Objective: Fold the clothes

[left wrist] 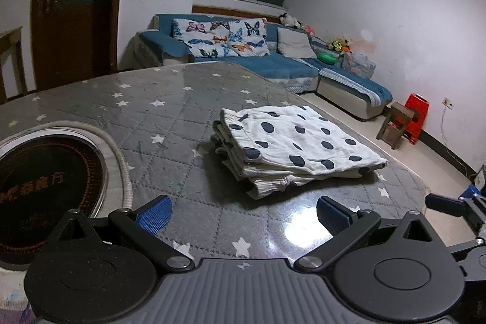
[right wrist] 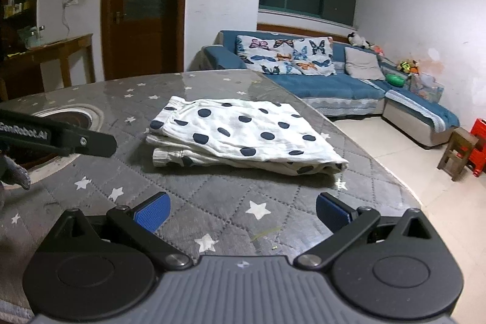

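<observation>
White lettering reading "GenRobot.AI" runs along the black arm of the left claw where it reaches in at the left edge of the right wrist view; its first letter is cut off by the frame. The dark round cooktop set into the worktop bears orange-brown characters, seemingly Chinese, too blurred to read. No other text is legible.
</observation>
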Available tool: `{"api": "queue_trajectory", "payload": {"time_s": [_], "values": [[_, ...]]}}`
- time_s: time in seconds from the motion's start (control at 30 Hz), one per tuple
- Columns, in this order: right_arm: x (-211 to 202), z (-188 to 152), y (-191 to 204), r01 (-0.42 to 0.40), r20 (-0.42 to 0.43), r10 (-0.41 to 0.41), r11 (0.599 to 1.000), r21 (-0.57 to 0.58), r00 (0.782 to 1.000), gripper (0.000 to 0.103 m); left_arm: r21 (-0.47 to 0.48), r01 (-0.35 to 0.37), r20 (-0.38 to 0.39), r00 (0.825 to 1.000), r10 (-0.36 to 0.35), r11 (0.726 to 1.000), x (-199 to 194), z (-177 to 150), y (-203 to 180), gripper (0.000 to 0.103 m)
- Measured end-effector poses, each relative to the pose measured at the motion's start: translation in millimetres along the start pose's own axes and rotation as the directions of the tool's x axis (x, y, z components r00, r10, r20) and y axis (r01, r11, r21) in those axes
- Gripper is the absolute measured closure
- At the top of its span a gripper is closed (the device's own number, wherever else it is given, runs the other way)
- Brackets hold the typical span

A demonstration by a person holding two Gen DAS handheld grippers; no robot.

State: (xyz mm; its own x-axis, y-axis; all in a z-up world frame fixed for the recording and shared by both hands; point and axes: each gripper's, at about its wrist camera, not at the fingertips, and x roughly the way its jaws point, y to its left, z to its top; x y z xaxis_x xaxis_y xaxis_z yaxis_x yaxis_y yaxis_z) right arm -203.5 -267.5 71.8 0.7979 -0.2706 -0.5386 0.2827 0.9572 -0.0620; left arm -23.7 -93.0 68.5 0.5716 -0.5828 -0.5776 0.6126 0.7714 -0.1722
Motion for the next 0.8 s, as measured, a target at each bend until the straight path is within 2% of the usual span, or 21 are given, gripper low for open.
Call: {"api": "queue_trajectory", "payload": {"time_s": [0.2, 0.37, 0.8], "values": [[-3.0, 5.7, 4.2, 0.036, -0.001, -0.036, 0.999, 0.004, 0.999, 0.000, 0.023, 0.033, -0.030, 0.999, -0.032, 0.999, 10.2, 3.1, -1.0, 0.000], [-0.2, 5.1, 5.4, 0.047, 0.000, -0.047, 0.999, 0.018, 0.999, 0.000, 0.047, 0.031, -0.040, 0.999, -0.029, 0.998, 12.5, 1.8, -2.6, 0.000], [8.9, -7.4, 1.2, -0.016, 0.027, 0.016, 1.000, -0.018, 0.999, 0.000, 0.032, -0.066, -0.002, 0.998, 0.066, 0.997, 2.0, -8.3, -9.7, 0.000]]}}
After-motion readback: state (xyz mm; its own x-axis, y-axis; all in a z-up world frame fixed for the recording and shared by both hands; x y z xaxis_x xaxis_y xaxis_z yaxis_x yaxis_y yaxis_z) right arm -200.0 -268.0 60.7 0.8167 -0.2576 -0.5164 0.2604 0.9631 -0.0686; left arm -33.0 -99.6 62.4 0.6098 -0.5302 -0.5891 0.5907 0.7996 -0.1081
